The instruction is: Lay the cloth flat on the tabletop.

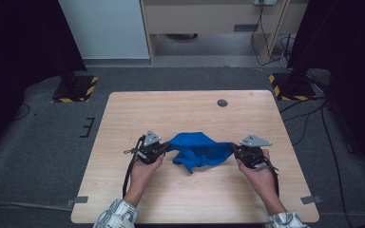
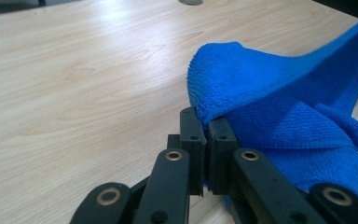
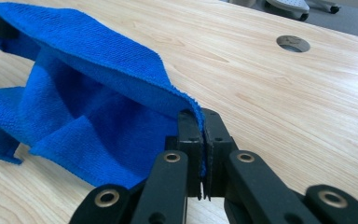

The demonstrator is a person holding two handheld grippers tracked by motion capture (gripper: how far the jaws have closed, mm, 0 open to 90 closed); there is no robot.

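Note:
A blue microfibre cloth (image 1: pixel 197 148) hangs stretched between my two grippers over the middle of the wooden table (image 1: pixel 180 111), its lower folds sagging onto the wood. My left gripper (image 1: pixel 164 148) is shut on the cloth's left corner. In the left gripper view the jaws of the left gripper (image 2: pixel 207 123) pinch the cloth (image 2: pixel 279 112) at its edge. My right gripper (image 1: pixel 233 149) is shut on the opposite corner. In the right gripper view the right gripper (image 3: pixel 202 116) clamps the hem, with the cloth (image 3: pixel 88 98) running off to the left.
A round cable hole (image 1: pixel 222 102) sits in the table near its far edge, also seen as the hole (image 3: pixel 292 43) in the right gripper view. Floor stands with yellow-black striped bases (image 1: pixel 76 88) flank the table's far corners. Cables lie on the floor at right.

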